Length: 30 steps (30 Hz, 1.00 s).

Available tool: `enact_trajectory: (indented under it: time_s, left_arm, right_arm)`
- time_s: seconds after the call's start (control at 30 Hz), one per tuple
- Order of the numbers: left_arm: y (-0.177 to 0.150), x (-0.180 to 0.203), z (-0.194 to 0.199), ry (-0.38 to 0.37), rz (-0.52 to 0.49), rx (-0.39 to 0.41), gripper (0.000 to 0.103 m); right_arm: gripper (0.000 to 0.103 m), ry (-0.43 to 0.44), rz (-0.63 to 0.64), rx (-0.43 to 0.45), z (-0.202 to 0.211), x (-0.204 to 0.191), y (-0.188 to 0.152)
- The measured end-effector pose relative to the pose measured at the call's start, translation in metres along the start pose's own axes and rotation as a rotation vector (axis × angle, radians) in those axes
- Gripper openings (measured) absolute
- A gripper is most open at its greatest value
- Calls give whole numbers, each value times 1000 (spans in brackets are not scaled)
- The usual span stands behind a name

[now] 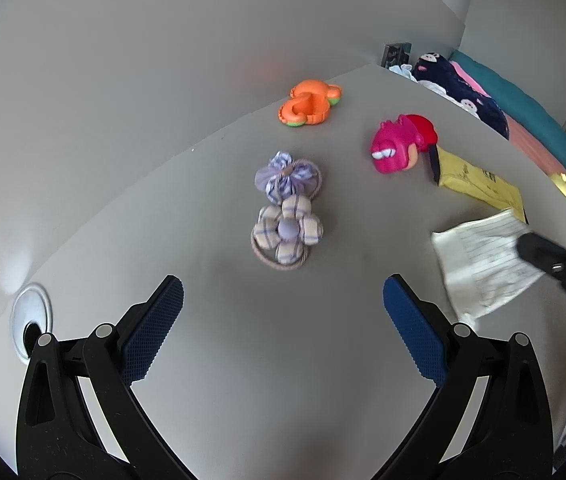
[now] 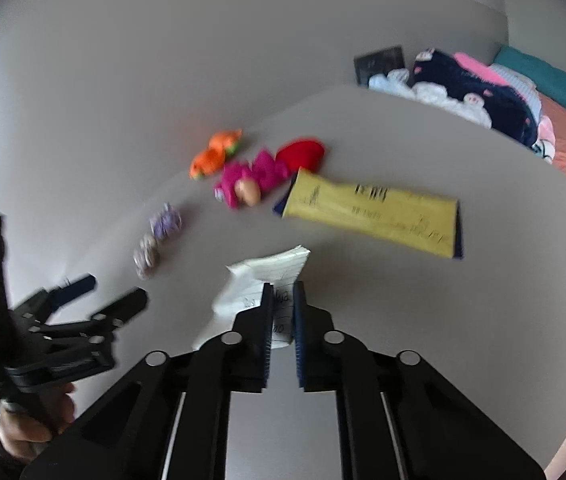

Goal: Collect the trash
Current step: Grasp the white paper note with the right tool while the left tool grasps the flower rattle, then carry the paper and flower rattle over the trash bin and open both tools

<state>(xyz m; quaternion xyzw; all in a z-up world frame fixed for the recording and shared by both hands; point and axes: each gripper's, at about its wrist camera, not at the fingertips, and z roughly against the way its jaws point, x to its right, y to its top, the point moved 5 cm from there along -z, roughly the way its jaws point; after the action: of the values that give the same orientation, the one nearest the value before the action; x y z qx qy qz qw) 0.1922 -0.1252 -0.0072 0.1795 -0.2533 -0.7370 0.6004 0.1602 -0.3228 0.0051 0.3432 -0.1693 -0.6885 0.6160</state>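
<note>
A white lined paper scrap [image 1: 483, 264] lies on the grey table [image 1: 283, 360]; in the right wrist view it [image 2: 255, 284] sits between my right gripper's pads. My right gripper [image 2: 282, 292] is shut on the paper and shows as a black shape [image 1: 555, 264] in the left wrist view. A yellow padded envelope [image 2: 371, 212] lies beyond it, also seen from the left [image 1: 479, 184]. My left gripper [image 1: 283, 292] is open and empty, hovering over the table before two fabric flower hair ties [image 1: 287, 208].
A pink and red monster toy [image 1: 399, 144] and an orange toy [image 1: 309, 104] lie farther back. A cable hole [image 1: 31, 316] is at the table's left. Clothes [image 2: 483, 96] are piled on a bed past the table's far edge.
</note>
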Motion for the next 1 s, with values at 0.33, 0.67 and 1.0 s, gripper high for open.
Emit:
enact_trajectory:
  time_s: [0.33,0.67,1.0]
  left_arm:
    - [20,-5,-26,72,2,-2,30]
    - [2,9,23,29,-24,65,19]
    - [-23,74,81,-69,-104,126,19]
  right_arm:
    - [6,1,-7,29,9,5,11]
    - [5,4,-45,65,34,12,9]
    - [5,-49,-89,144,110,37,-8]
